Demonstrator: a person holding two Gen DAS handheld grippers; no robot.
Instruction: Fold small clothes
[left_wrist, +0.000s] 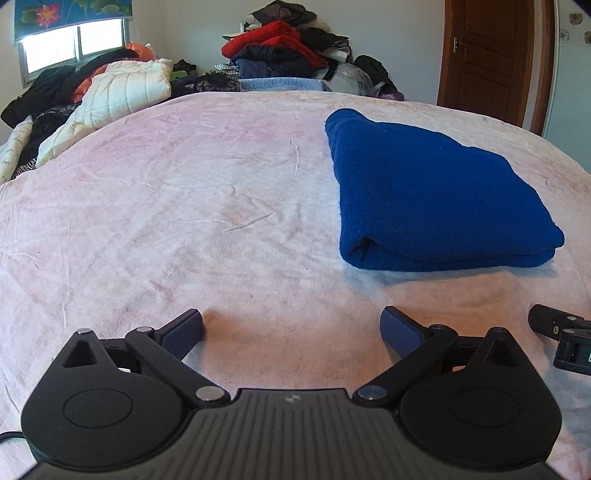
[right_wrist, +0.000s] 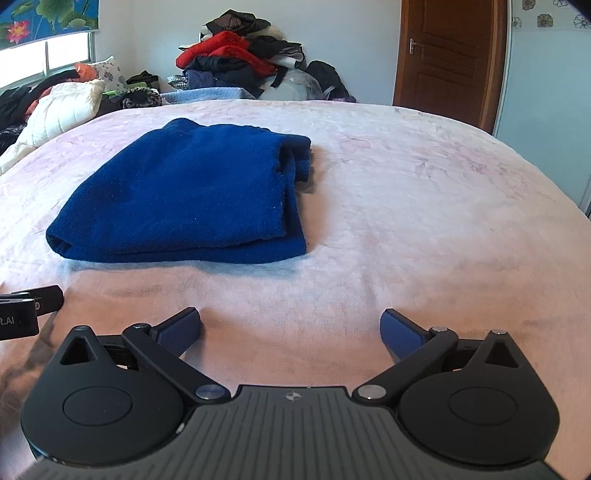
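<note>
We see the left gripper (left_wrist: 291, 328) and right gripper (right_wrist: 291, 328) side by side, both spread wide with nothing between the pads, low over the pink blanket (left_wrist: 184, 221). Ahead of and between them lies the blue garment (left_wrist: 436, 206), already folded into a neat rectangle and apart from both. We judge this item done; the clothes pile (left_wrist: 280, 48) far beyond looks unfolded.

Blue garment (left_wrist: 436, 199) of fuzzy matt knit cloth, pale pink bed cover (left_wrist: 184, 206) of soft creased plush, left gripper (left_wrist: 291, 328) in matt black plastic with textured blue pads and shiny metal pins, glossy brown wooden door (right_wrist: 447, 55)
</note>
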